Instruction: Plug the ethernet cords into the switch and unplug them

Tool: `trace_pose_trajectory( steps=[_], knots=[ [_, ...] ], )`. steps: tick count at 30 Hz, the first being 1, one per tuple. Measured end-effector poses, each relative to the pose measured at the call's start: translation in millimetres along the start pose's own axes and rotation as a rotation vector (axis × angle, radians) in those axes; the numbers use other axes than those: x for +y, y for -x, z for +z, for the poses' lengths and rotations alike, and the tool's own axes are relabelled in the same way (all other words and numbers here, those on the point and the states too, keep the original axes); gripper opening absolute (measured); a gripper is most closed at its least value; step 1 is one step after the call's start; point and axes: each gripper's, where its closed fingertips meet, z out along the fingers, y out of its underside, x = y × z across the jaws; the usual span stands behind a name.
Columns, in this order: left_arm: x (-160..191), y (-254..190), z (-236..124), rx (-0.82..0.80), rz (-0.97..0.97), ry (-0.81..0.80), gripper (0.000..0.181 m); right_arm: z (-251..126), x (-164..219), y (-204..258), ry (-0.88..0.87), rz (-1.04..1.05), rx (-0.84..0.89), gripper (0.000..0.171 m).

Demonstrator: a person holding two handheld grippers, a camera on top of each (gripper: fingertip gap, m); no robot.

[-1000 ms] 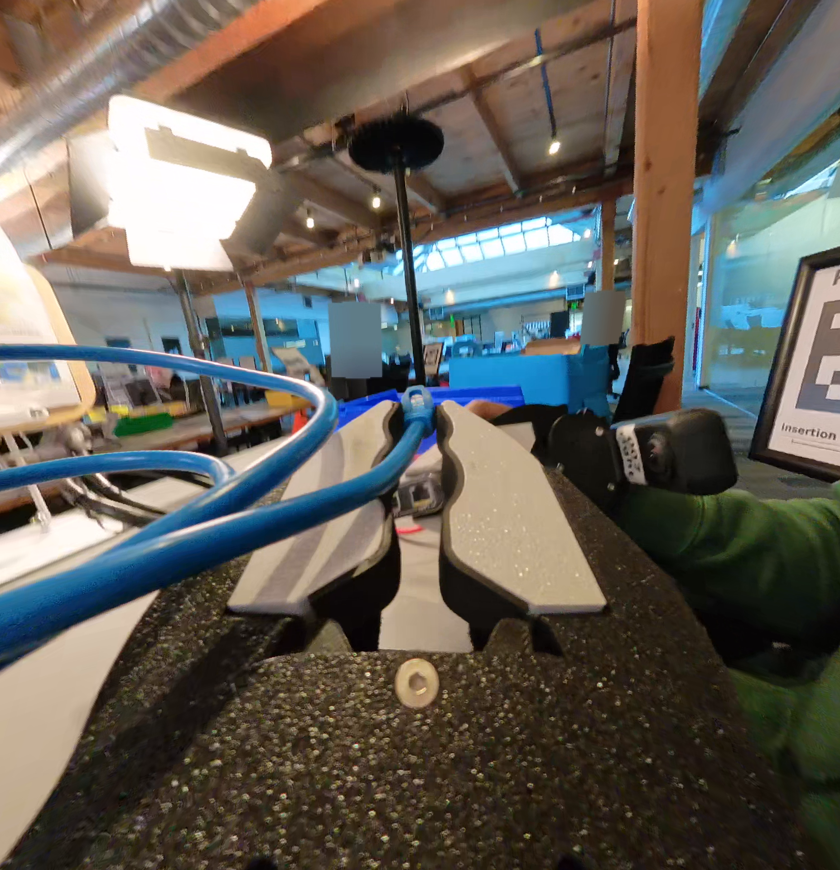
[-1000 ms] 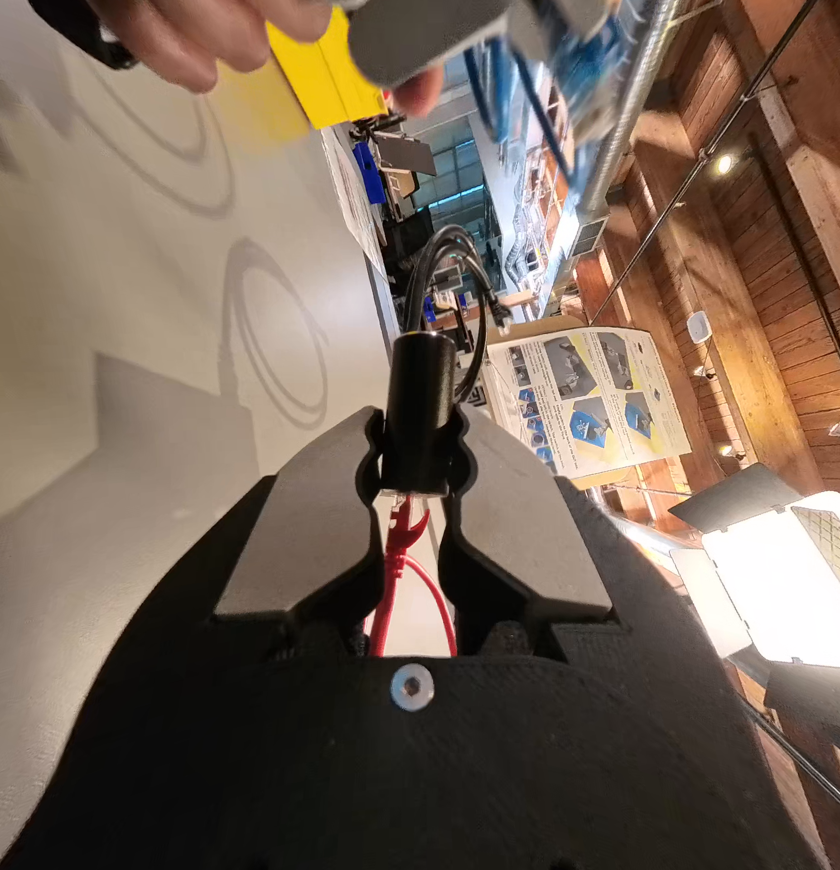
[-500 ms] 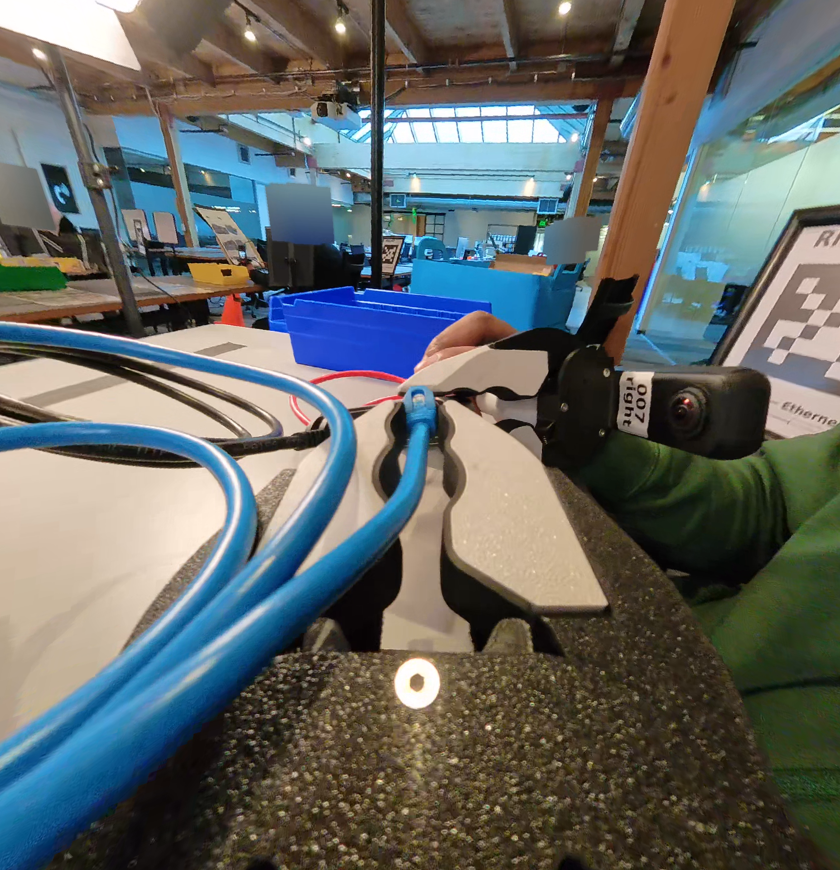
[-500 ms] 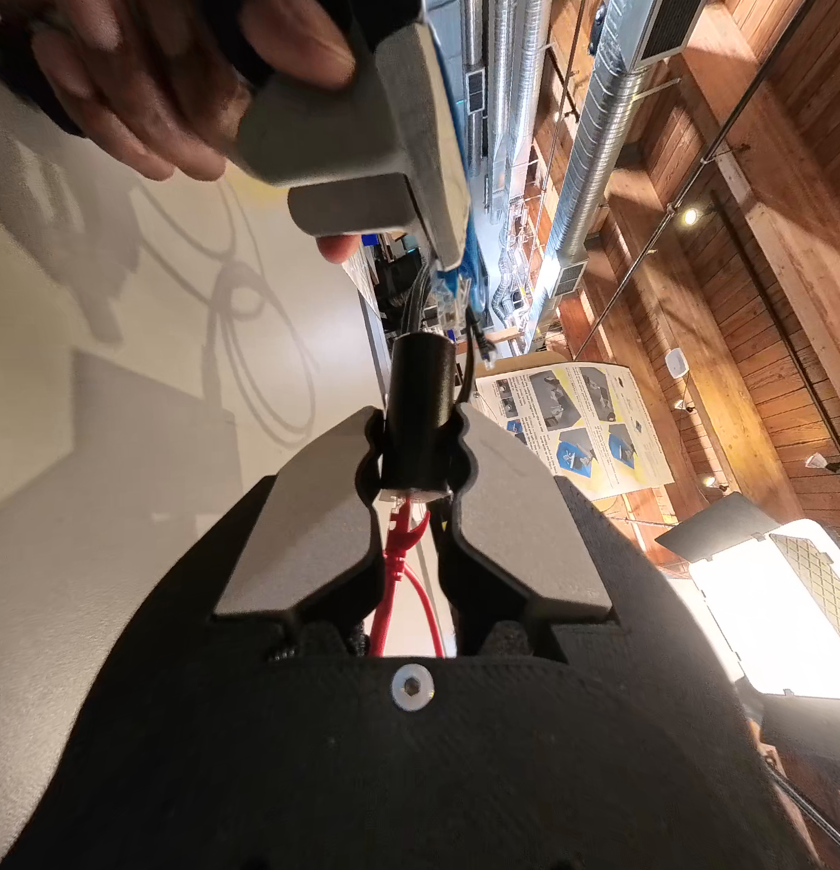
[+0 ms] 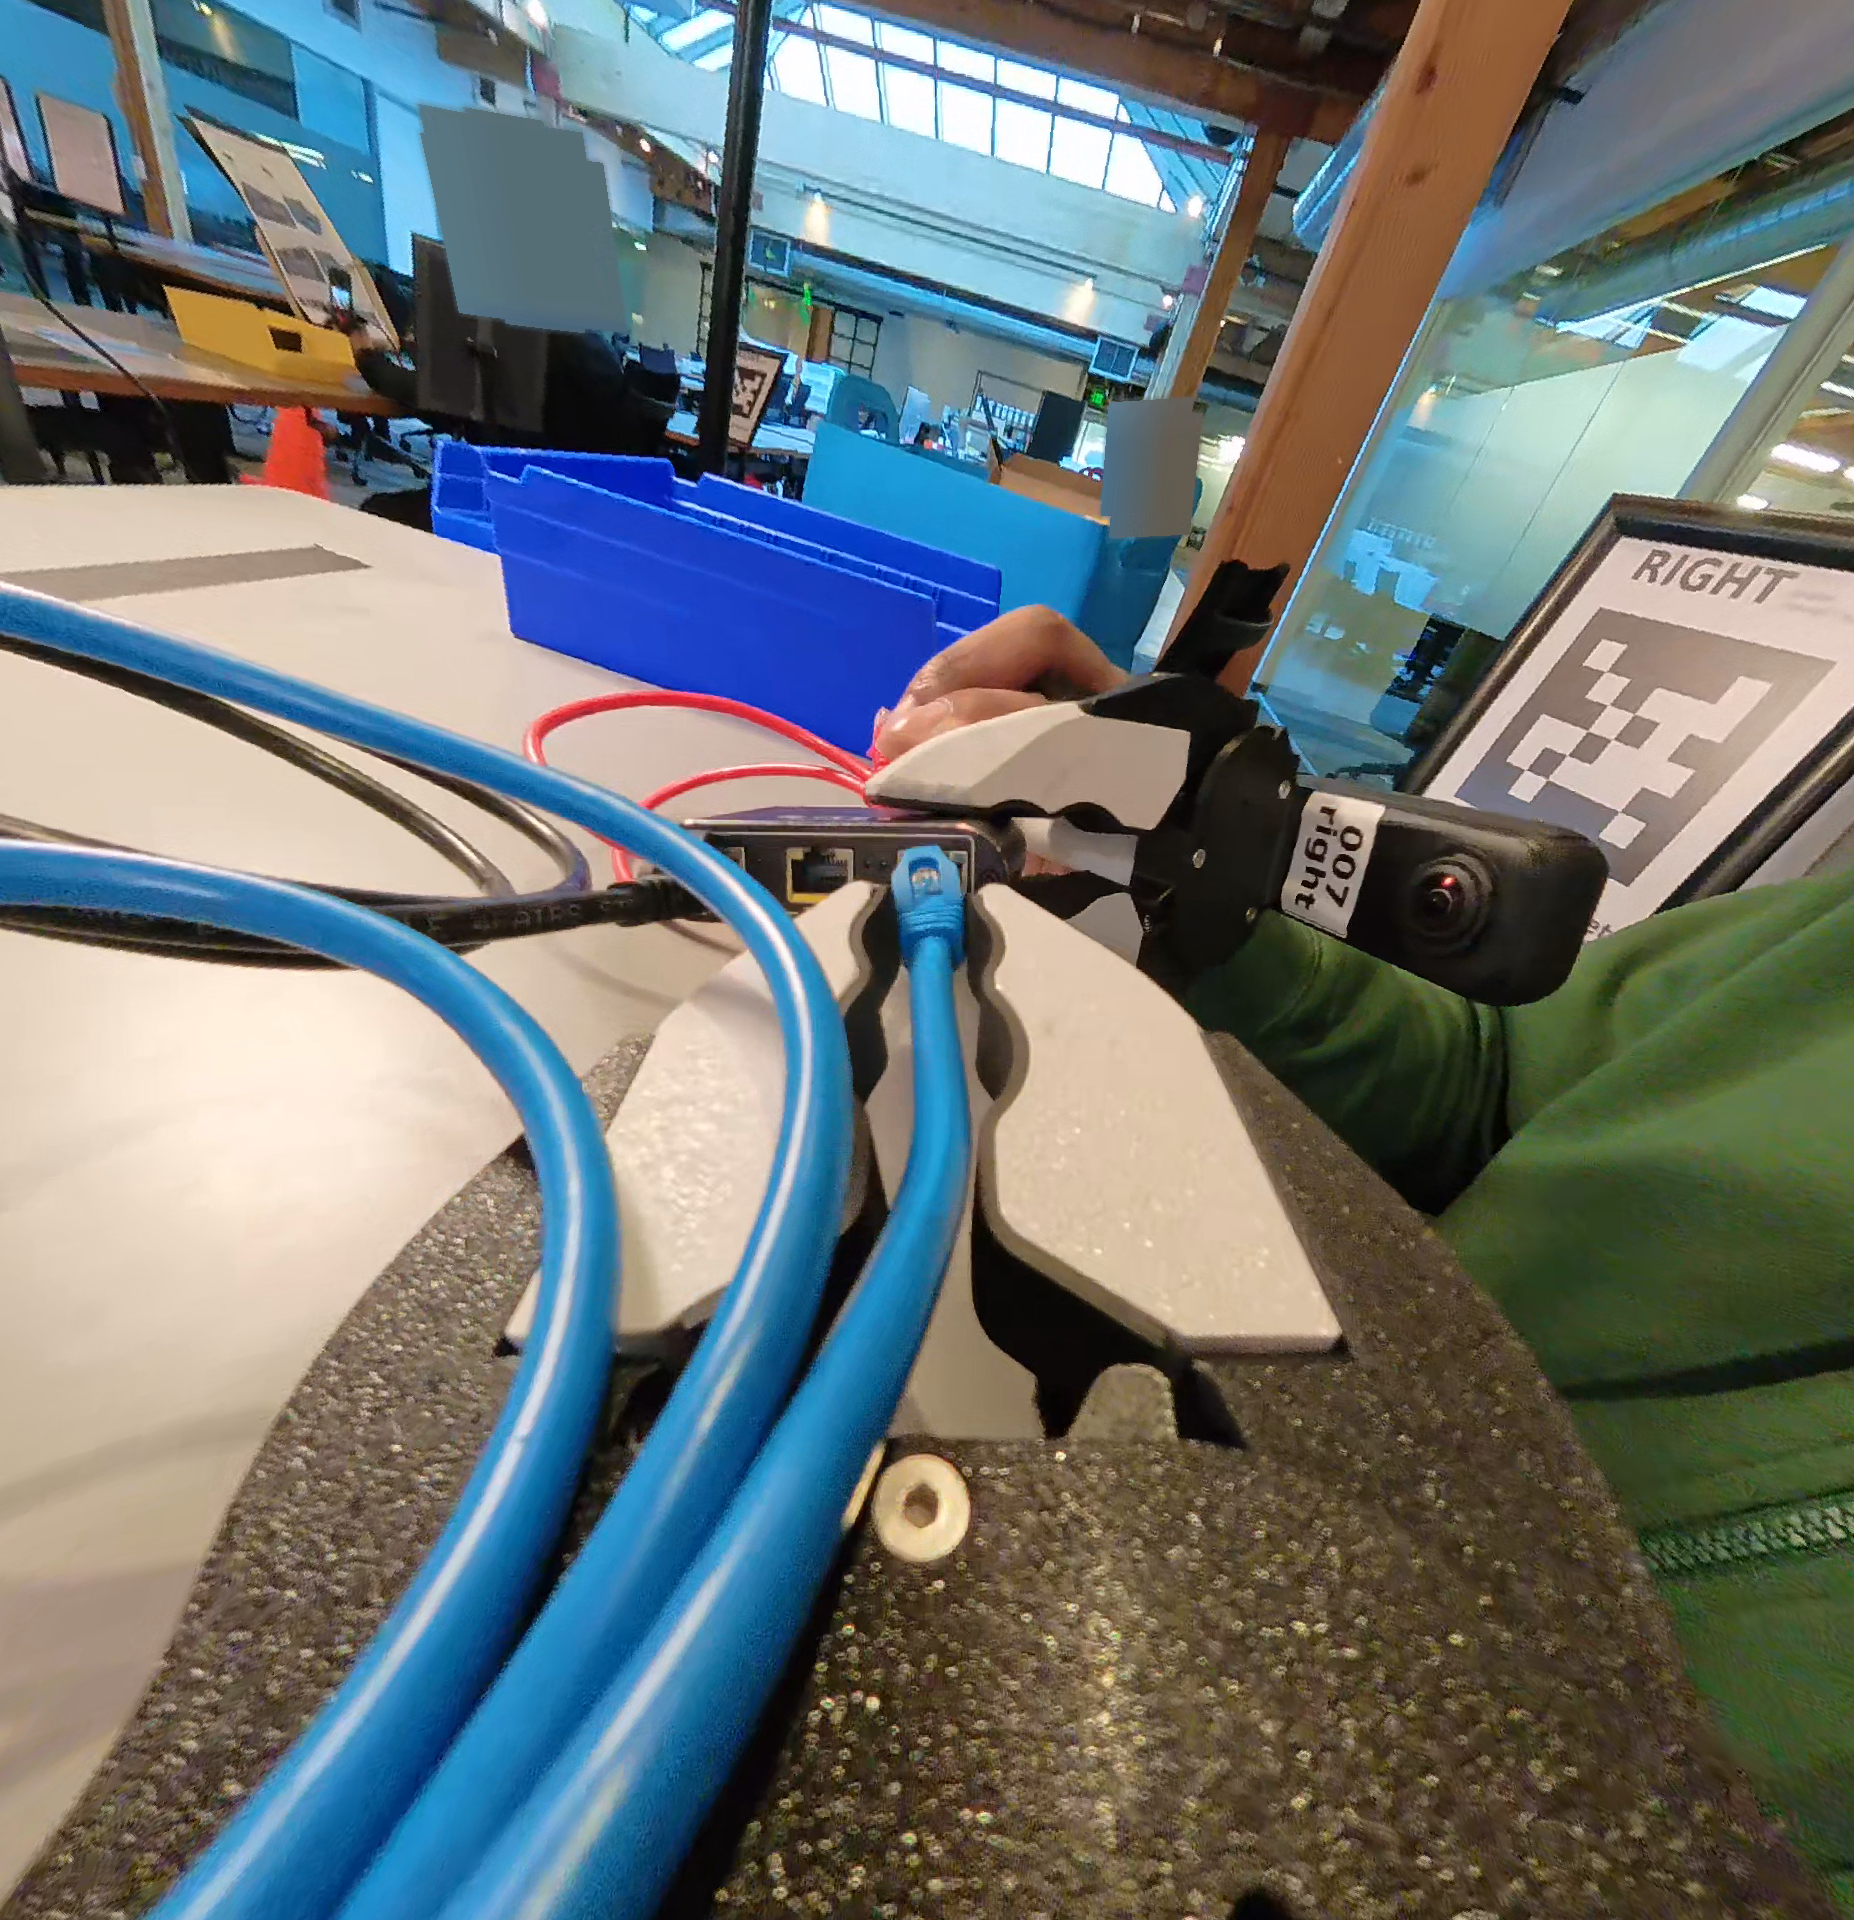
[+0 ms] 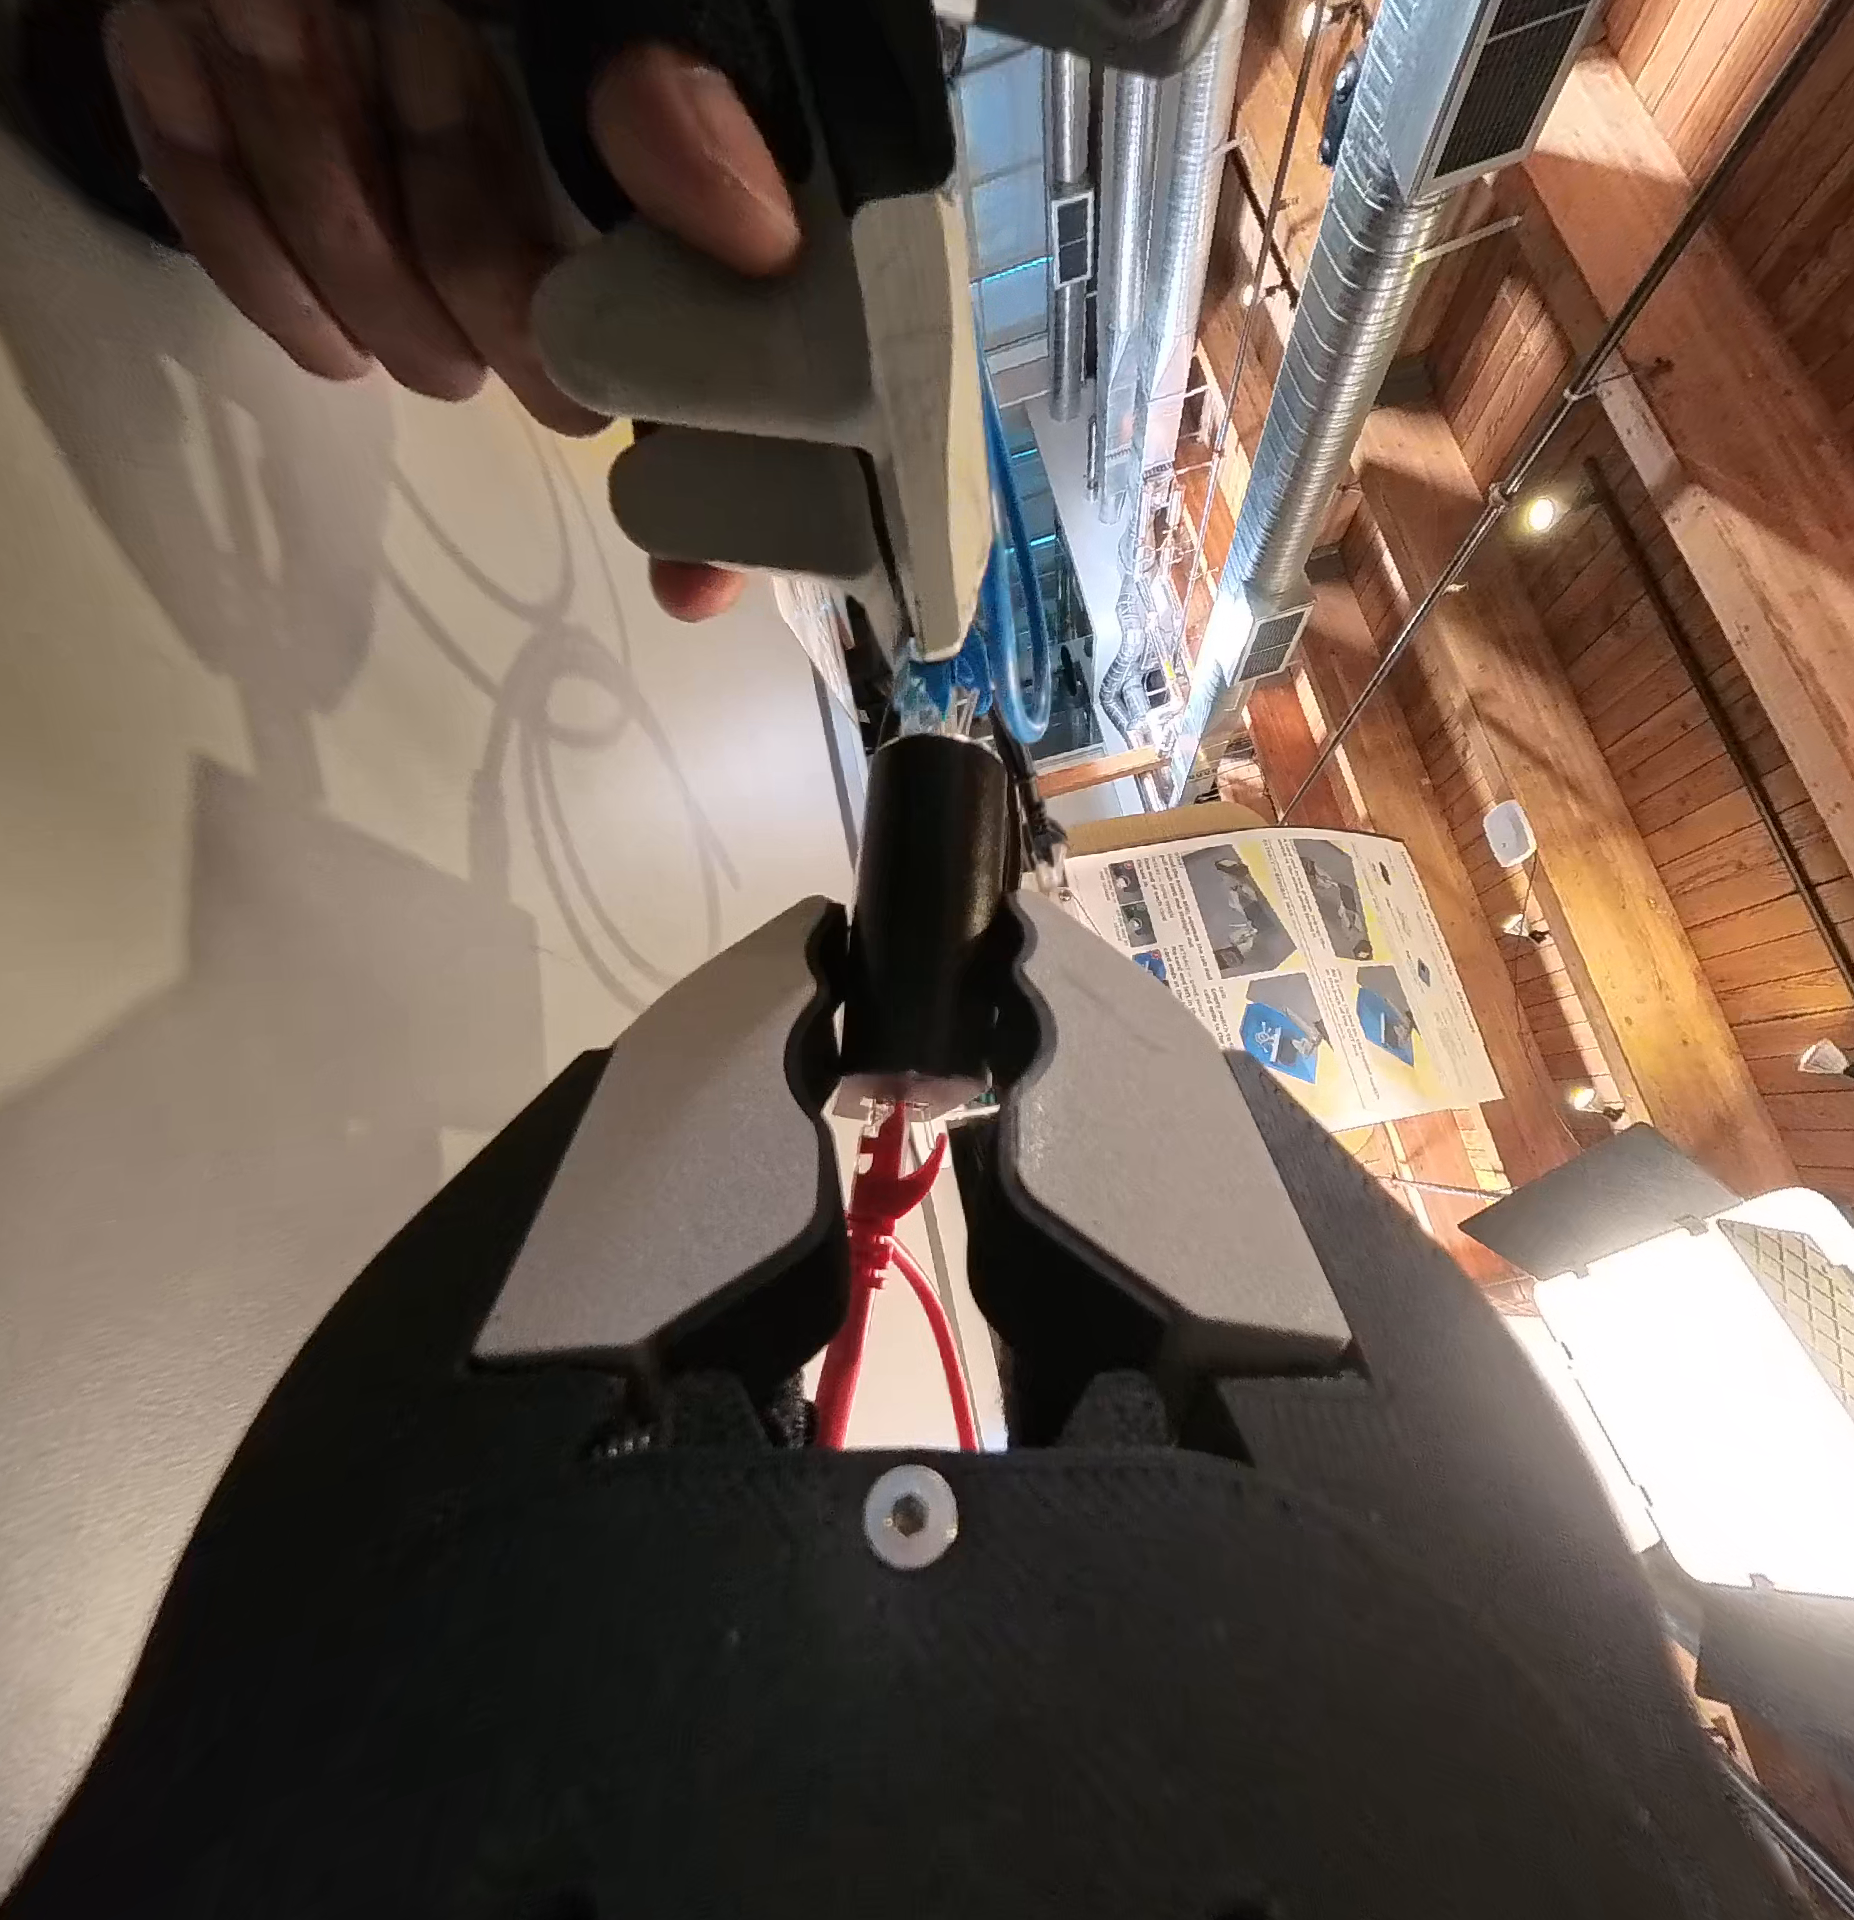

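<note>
In the left wrist view my left gripper (image 5: 925, 914) is shut on the blue ethernet cord (image 5: 933, 1039) just behind its plug (image 5: 928, 883). The plug's tip is at the rightmost front port of the small black switch (image 5: 829, 840); I cannot tell how deep it sits. A black cord (image 5: 403, 920) enters the switch's left end. My right gripper (image 5: 1016, 774) grips the switch from the right. In the right wrist view my right gripper (image 6: 928, 920) is shut on the switch (image 6: 928, 883), with a red cord (image 6: 881, 1195) plugged into its near side. The left gripper (image 6: 918, 436) and a hand are above.
Blue cord loops (image 5: 435, 935) lie over the grey table (image 5: 175, 1143) and my left gripper's body. Blue bins (image 5: 715, 603) stand behind the switch. A framed marker sign (image 5: 1681, 707) stands at the right. A green sleeve (image 5: 1629, 1143) fills the right side.
My left gripper has tipped down and moved forward with the blue cord, bringing its plug up to the switch's port. My right gripper keeps holding the switch.
</note>
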Motion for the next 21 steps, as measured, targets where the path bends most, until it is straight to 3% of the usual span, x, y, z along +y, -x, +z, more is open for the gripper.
trace_pose_trajectory(
  steps=[21],
  knots=[
    [10.0,-14.3,-6.0,0.111,0.022,0.076,0.013,-5.7,-18.4,11.1,-0.106,0.032,-0.079,0.026]
  ],
)
